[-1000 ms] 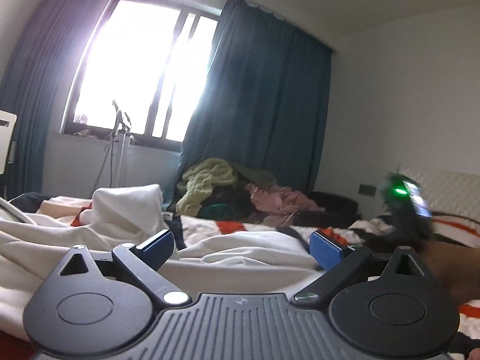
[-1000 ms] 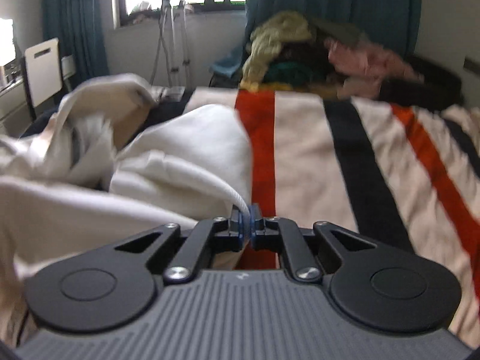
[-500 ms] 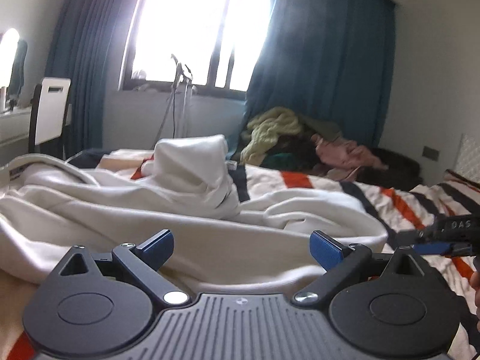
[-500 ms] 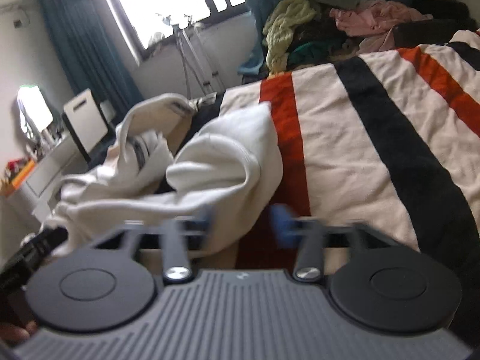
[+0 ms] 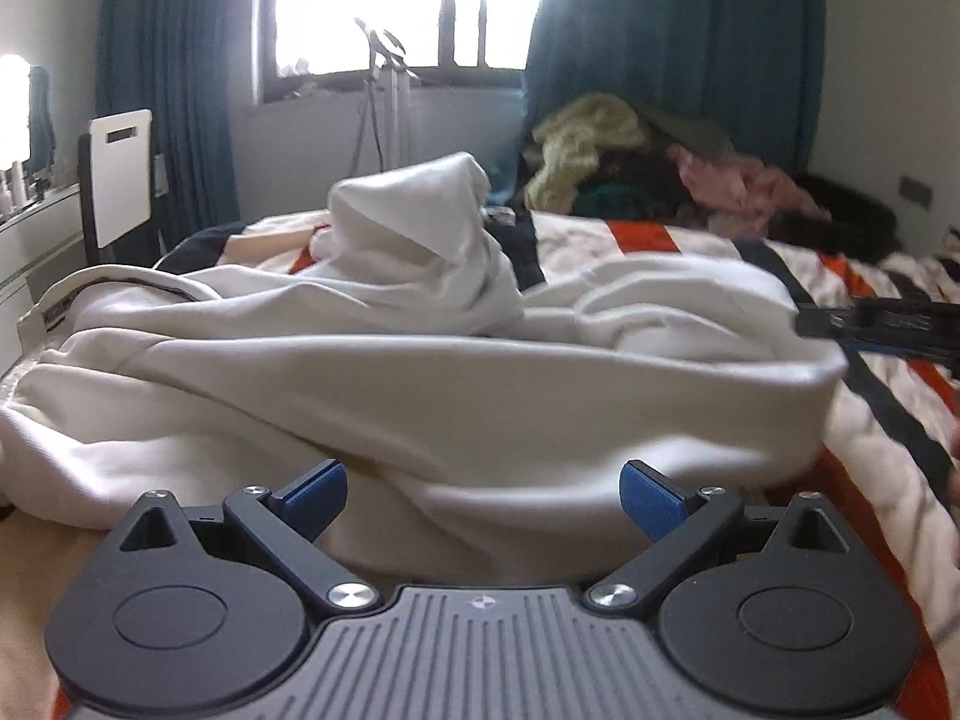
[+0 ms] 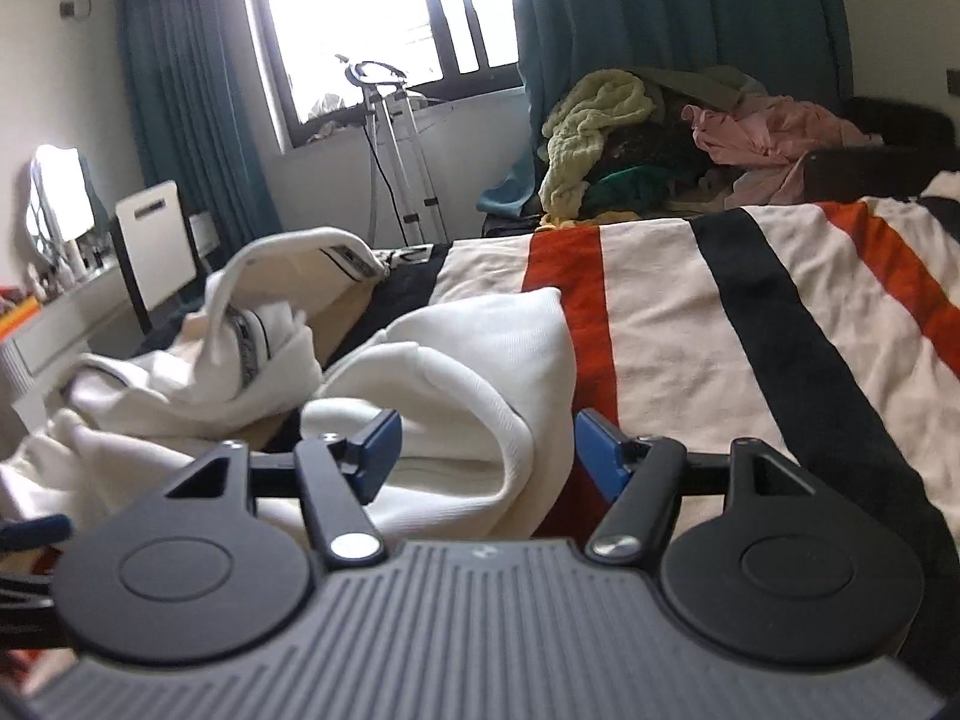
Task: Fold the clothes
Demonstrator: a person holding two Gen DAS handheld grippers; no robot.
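Now both grippers, left gripper (image 5: 483,495) and right gripper (image 6: 483,450), stand with jaws apart over the white sweatshirt (image 5: 420,384), the right's just opened, probably to regrip its edge.

no text or label can be read.

Bright window (image 5: 414,0) in pale wall, flanked by dark teal curtains (image 5: 666,42); metal stand (image 6: 396,162) below the sill; white chair (image 5: 120,174) at left beside a desk (image 6: 54,324); striped bedspread (image 6: 720,312) in orange, black, cream.
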